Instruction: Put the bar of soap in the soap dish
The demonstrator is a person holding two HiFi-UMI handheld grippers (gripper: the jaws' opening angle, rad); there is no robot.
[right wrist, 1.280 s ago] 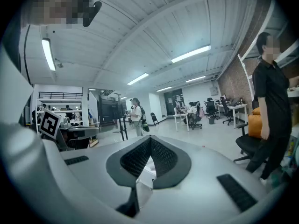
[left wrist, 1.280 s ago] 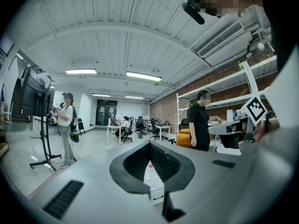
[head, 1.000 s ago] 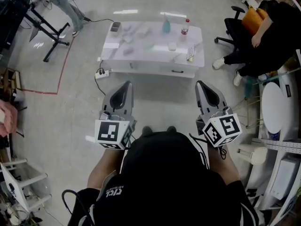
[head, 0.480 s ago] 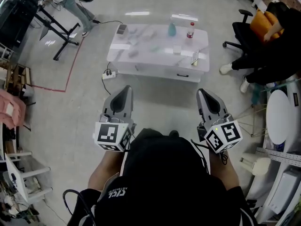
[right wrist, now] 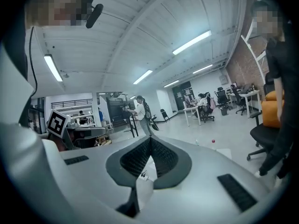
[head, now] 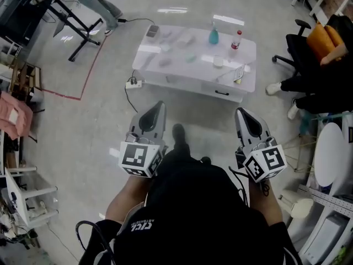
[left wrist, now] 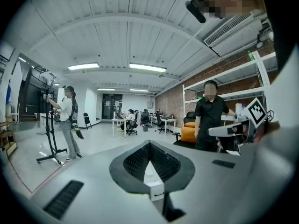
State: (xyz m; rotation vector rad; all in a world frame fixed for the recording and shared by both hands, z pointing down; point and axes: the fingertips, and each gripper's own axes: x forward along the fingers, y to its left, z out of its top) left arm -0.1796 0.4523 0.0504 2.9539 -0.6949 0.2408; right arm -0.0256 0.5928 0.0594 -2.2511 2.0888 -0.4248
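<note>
Jaws together, ribbed black pads (left wrist: 135, 161), seemingly empty.

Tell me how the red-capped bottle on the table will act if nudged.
The red-capped bottle stands upright, tall and narrow, so it would probably tip rather than slide. It looks like clear plastic, so likely light; its fill cannot be seen.

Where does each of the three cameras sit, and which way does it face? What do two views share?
Head view: on the person's head, facing steeply down at the floor and white table; shows the black shirt, left gripper and right gripper.
Left gripper view: on the left gripper, facing about level toward far desks; its shut jaws below, the head camera above.
Right gripper view: on the right gripper, also about level; shut jaws below.
Shared: both gripper views show the person at the black stand.
</note>
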